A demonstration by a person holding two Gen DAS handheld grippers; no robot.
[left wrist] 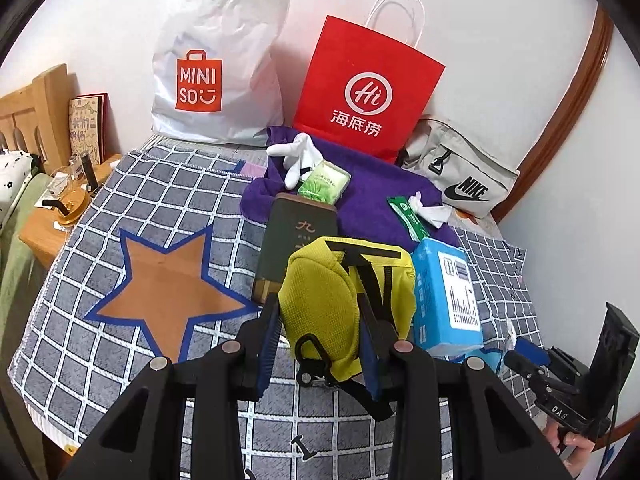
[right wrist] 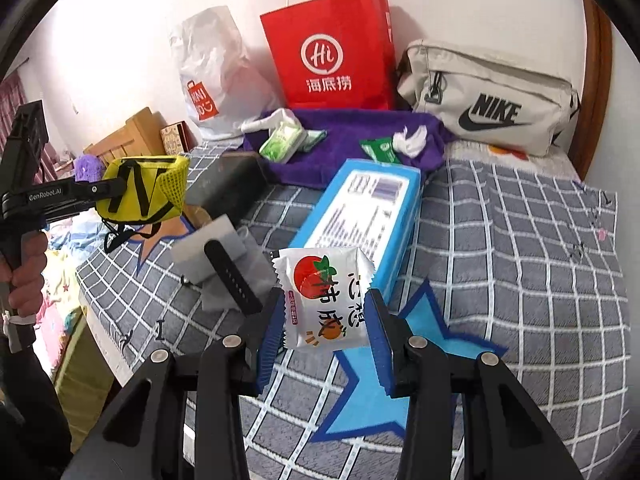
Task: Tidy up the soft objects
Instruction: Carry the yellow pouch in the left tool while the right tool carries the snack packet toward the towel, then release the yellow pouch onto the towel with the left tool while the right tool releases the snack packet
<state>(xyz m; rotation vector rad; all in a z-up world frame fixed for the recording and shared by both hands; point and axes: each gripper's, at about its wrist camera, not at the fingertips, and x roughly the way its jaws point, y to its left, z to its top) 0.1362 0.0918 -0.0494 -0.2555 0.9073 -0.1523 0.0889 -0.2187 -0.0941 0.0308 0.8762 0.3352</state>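
Nearest the lens, the left gripper [left wrist: 320,336] is clamping a yellow pouch [left wrist: 344,292], blue pads pinching its bulging body while the black straps are dangling below. It is hanging clear of the checked blanket [left wrist: 120,312], probably so it can travel without dragging. On the other side the right gripper [right wrist: 326,332] is squeezing a white snack packet [right wrist: 324,300] with a red fruit print, lifted off the blanket too, just above a blue star patch [right wrist: 372,400]. Both hands are loaded, so this looks like a carry to a sorting spot.

Just behind the pouch, a dark box [left wrist: 296,240] is lying flat mid-blanket, and a blue tissue pack [left wrist: 444,296] is sitting beside it toward the right edge. An orange star patch [left wrist: 168,288] is showing bare on the left half, perhaps a marked drop zone. A grey felt piece [right wrist: 224,264] with a black strap is lying near the front-left edge.

Further back, a purple towel [left wrist: 372,196] is spreading across the far side, carrying a white glove [left wrist: 300,156], a green tissue packet [left wrist: 324,182] and a green wipe sachet [left wrist: 408,216]. Against the wall at the far edge, a white bag [left wrist: 208,72], a red paper bag [left wrist: 368,88] and a grey Nike pouch [left wrist: 460,172] are propped upright, likely candidates for receiving the soft things.
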